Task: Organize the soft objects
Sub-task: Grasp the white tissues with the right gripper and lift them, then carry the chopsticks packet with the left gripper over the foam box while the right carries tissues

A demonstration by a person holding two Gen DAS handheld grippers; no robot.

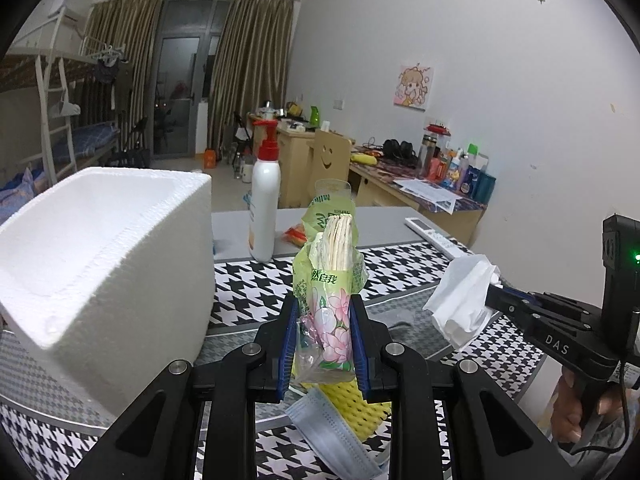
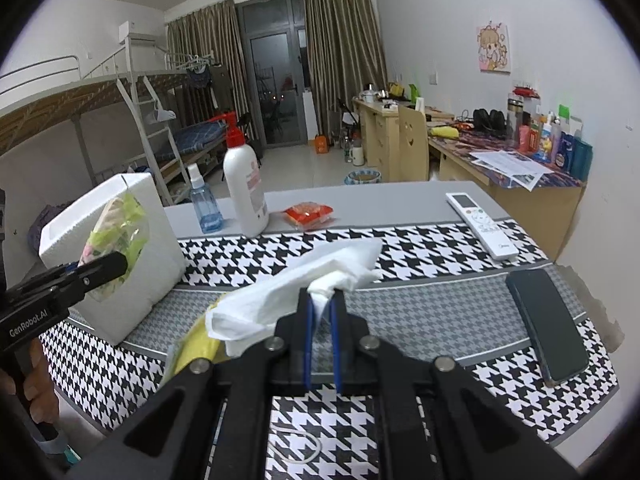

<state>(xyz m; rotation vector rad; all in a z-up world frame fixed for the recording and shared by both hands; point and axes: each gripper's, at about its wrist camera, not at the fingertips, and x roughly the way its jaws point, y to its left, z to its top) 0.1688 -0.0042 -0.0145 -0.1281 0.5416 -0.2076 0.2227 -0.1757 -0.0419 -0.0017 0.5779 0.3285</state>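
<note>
My left gripper (image 1: 325,308) is shut on a green flowered tissue pack (image 1: 330,280), held upright above the table with its tissues showing at the top. In the right wrist view this left gripper (image 2: 120,262) holds the same pack (image 2: 116,232) in front of the white foam box (image 2: 148,276). My right gripper (image 2: 322,294) is shut on a crumpled white tissue (image 2: 296,284), lifted over the houndstooth cloth; the left wrist view shows that tissue (image 1: 460,300) at the right gripper's tip (image 1: 494,294). A blue face mask (image 1: 332,436) and a yellow foam net (image 1: 360,408) lie below the left gripper.
The foam box (image 1: 100,260) stands at the left. At the table's back are a white pump bottle (image 2: 244,184), a blue spray bottle (image 2: 204,204) and a red snack packet (image 2: 309,214). A white remote (image 2: 482,224) and a dark phone (image 2: 548,324) lie at the right.
</note>
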